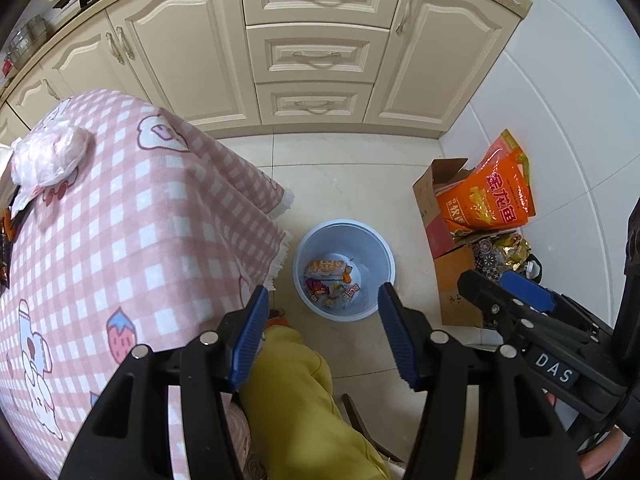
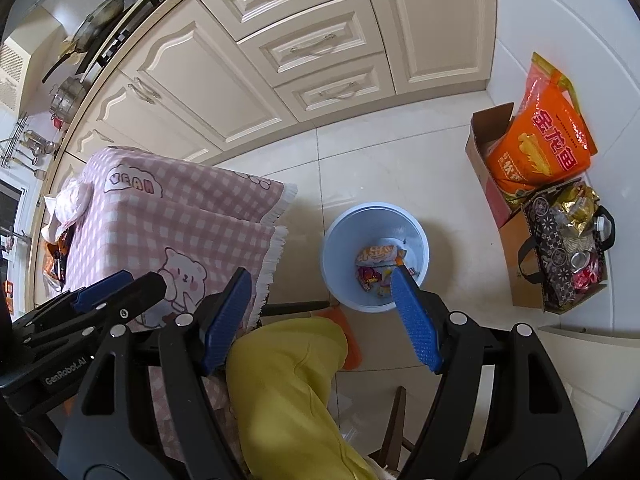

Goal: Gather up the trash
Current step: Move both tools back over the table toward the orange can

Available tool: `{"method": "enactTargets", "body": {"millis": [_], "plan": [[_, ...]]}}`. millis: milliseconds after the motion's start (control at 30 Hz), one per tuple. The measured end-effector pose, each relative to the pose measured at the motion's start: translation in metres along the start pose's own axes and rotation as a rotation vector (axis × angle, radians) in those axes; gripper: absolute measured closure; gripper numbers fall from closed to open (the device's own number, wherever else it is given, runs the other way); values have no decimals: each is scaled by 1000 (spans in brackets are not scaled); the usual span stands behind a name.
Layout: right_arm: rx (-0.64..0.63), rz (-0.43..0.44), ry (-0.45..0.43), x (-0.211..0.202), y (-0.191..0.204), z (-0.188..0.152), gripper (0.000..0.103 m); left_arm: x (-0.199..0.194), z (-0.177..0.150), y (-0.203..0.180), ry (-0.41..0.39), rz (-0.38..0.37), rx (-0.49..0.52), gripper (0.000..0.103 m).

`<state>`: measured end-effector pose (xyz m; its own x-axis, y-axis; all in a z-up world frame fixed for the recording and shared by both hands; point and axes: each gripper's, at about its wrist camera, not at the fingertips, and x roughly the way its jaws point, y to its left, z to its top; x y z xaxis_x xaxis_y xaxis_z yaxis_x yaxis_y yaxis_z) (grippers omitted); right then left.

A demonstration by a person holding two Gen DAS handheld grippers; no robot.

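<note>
While wrappers [image 1: 330,280] lie in the blue bin [image 1: 304,248], the left claw [image 1: 322,312] and right claw [image 2: 320,300] hang released, empty, beside the desk [image 1: 120,208].

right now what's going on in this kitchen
A person in yellow trousers holds two grippers over a pale blue bin on the floor beside a pink checked tablecloth. The left gripper and right gripper are both open and empty. Snack wrappers already lie in the bin; a crumpled plastic bag remains on the table.
</note>
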<state>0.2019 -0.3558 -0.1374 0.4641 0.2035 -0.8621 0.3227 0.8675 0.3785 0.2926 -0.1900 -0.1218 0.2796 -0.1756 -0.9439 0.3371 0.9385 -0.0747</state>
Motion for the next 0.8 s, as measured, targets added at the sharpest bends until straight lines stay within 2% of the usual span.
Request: {"method": "enactTargets", "body": {"millis": [467,800], "plan": [[-67,9,-37,-24,42,-10,31,-39,-19,27,-62,-8,-40,47],[-146,29,-32,-29,91,-19,31,-72,-36,73,-116,10,-120,45]]}}
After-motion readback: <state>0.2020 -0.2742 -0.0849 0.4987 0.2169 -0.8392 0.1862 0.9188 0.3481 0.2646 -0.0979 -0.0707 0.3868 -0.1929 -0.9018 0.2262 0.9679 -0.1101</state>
